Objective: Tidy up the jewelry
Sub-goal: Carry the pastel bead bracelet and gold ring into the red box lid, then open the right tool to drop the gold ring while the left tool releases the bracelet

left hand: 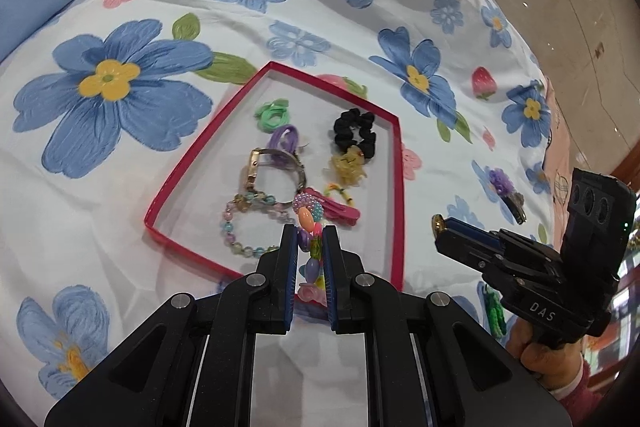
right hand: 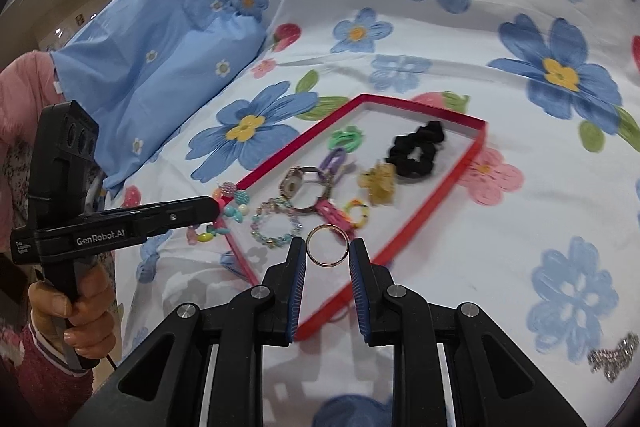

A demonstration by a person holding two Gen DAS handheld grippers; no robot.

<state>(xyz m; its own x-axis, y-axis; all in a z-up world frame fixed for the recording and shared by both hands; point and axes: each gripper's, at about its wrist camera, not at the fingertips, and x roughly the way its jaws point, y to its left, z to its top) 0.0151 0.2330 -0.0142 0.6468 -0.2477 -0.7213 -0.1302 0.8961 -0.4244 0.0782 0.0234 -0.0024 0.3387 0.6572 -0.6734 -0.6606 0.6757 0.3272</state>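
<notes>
A shallow red-rimmed tray (left hand: pixel 200 163) (right hand: pixel 476 151) lies on the flowered bedsheet. It holds a black scrunchie (left hand: pixel 354 131) (right hand: pixel 418 151), a watch (left hand: pixel 276 179) (right hand: pixel 304 191), a pastel bead bracelet (left hand: pixel 244 227) (right hand: pixel 276 227), green and purple hair ties, a yellow claw clip (left hand: pixel 348 167) and a pink clip. My left gripper (left hand: pixel 311 239) (right hand: pixel 218 205) is shut on a colourful chunky bead bracelet (left hand: pixel 310 227) (right hand: pixel 230 203) over the tray's near edge. My right gripper (right hand: pixel 327 247) (left hand: pixel 440 227) is shut on a thin gold ring (right hand: pixel 327 246), held just above the tray's near edge.
A blue pillow (right hand: pixel 160 67) lies to the left. A purple flower clip (left hand: pixel 504 187) and a green item (left hand: pixel 494 311) lie on the sheet right of the tray. A sparkly piece (right hand: pixel 614 353) sits at the far right. A person's hands hold both grippers.
</notes>
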